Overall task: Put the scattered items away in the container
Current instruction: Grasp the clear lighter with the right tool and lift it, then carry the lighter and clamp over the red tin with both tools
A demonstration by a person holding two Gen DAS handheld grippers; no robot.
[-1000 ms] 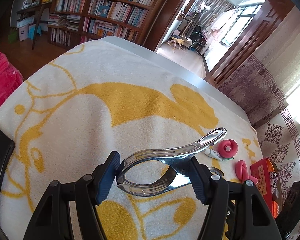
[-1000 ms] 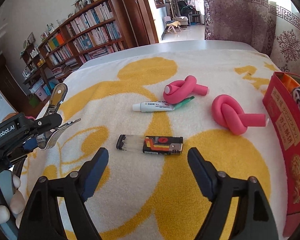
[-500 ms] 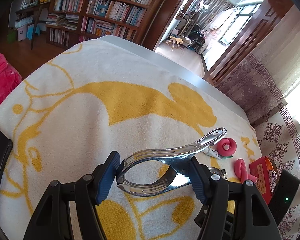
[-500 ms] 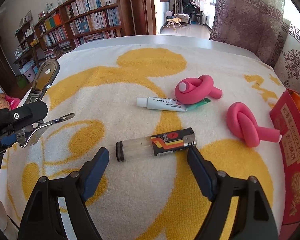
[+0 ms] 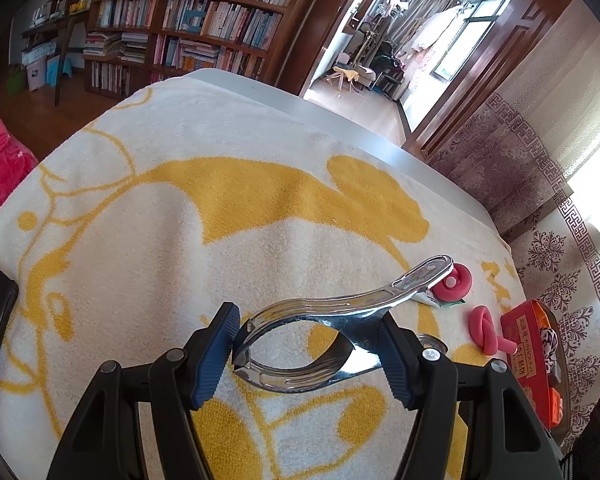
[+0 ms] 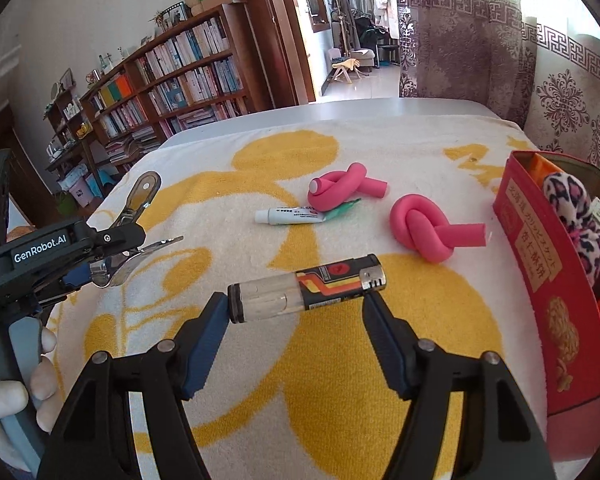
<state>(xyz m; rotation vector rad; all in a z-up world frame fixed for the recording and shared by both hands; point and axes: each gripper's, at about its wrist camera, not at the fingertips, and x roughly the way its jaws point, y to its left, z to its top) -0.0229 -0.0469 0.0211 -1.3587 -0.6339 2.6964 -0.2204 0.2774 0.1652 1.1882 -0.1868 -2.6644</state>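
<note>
The left tool (image 5: 308,354) is clamped on a shiny metal clip (image 5: 340,320), its blue pads pressing either side of the clip's looped body while the long handle juts up and to the right, clear of the yellow-and-white towel (image 5: 180,220) spread over the bench. The right tool (image 6: 294,334) stands apart, its fingers wide and set down around a lighter (image 6: 306,288) that lies across the gap: the clear end is just beside the left pad and the metal cap just beside the right one, though I cannot tell whether either pad touches it. Beyond the lighter, a small white tube (image 6: 290,215) rests against a knotted pink foam curler (image 6: 340,190), and a second pink curler (image 6: 428,228) lies to the right, near the red box (image 6: 548,280). That box sits at the towel's right edge with a leopard-print fabric piece (image 6: 576,208) poking out of it.
</note>
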